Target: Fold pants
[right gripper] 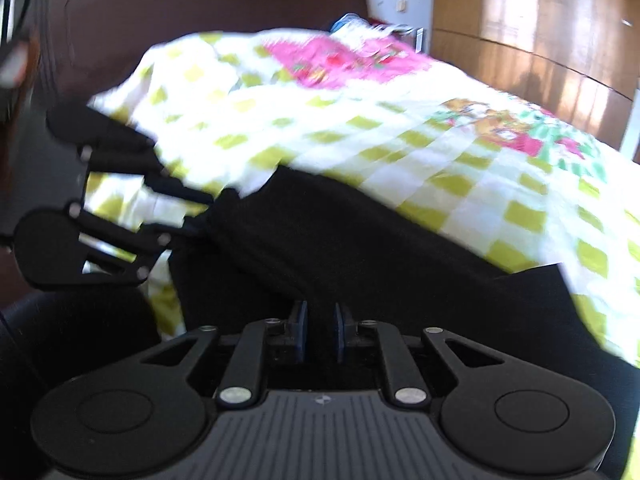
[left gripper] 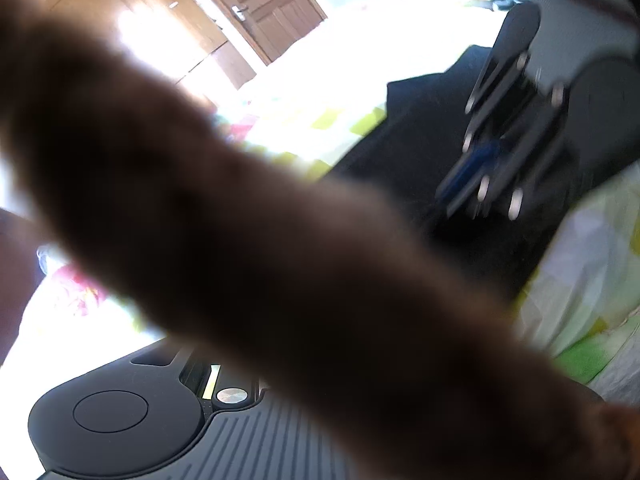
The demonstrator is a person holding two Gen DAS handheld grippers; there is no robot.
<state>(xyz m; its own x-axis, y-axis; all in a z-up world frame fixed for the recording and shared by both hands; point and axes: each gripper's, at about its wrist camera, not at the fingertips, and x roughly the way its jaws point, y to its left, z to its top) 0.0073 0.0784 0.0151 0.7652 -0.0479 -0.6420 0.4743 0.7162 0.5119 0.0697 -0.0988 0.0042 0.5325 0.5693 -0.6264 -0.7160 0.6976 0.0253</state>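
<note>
The black pants [right gripper: 360,248] are seen laid on the bed [right gripper: 400,140], their long axis running from lower right up toward the left tongs [right gripper: 204,216]. A bunched corner of cloth is pinched there by the left tongs. The right tongs [right gripper: 320,332] are held narrowly apart with dark cloth between the blue pads [right gripper: 301,332]. No writing can be read. The left wrist view is largely blocked by a blurred brown shape [left gripper: 240,240]; the wooden door [left gripper: 264,4] is seen beyond.
</note>
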